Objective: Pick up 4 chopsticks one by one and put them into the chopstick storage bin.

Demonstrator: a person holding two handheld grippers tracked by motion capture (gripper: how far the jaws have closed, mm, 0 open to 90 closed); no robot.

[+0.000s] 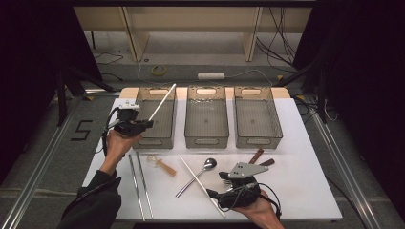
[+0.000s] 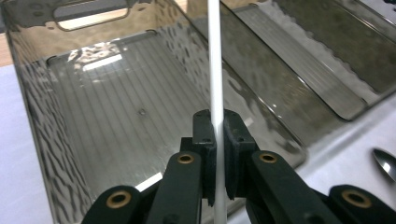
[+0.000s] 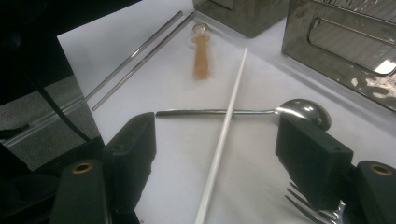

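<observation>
One thin white chopstick (image 2: pixel 215 60) — straight, plain — pinched in the left tool (image 2: pixel 217 135); right tool (image 3: pixel 224 154) spread.

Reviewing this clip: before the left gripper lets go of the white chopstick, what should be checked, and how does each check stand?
1. Left gripper shut on white chopstick: ok.
2. Chopstick over the left bin: ok.
3. Left bin empty inside: ok.
4. Chopstick lying level enough to drop in: not ok, it slants up across the bin.
5. Right gripper open, apart from the bins: ok.
6. Second white chopstick free to pick: cannot tell, it crosses the spoon.
</observation>
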